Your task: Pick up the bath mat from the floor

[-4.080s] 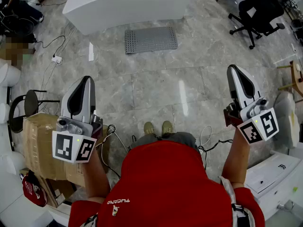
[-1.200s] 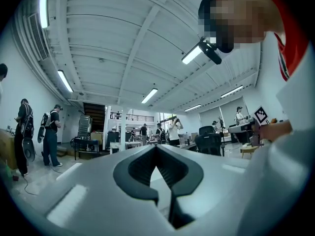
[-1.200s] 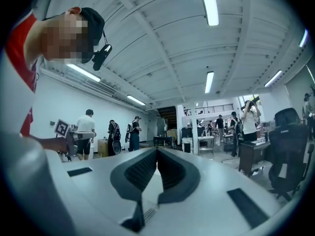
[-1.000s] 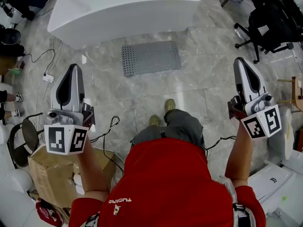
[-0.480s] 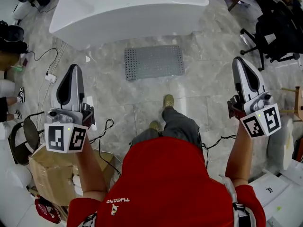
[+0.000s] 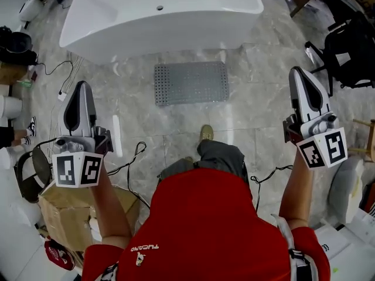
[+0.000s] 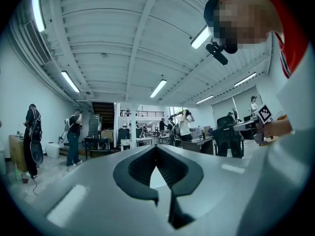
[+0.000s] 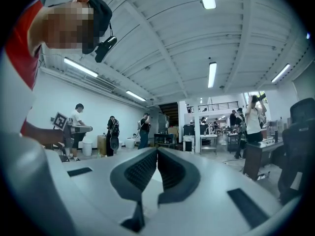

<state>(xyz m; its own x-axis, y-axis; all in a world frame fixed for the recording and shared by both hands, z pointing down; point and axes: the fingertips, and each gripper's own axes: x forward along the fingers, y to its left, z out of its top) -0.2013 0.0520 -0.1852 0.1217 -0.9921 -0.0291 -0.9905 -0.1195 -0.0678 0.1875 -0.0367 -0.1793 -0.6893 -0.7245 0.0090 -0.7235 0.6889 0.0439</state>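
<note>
The bathtub [image 6: 158, 16] runs off the head view's top edge, and the office chair [image 6: 351, 45] off its right edge. The red shirt [image 6: 205, 227] hides most of the person's legs [image 6: 221, 156]; one shoe [image 6: 206, 133] pokes out. The left arm [image 6: 108, 204] covers part of the cardboard box [image 6: 61, 212]. Both hands sit hidden under the marker cubes [image 6: 76, 170] of the left gripper [image 6: 82, 86] and right gripper [image 6: 297, 72]. In the gripper views the far people [image 7: 74, 134] are too small to tell what they hold.
</note>
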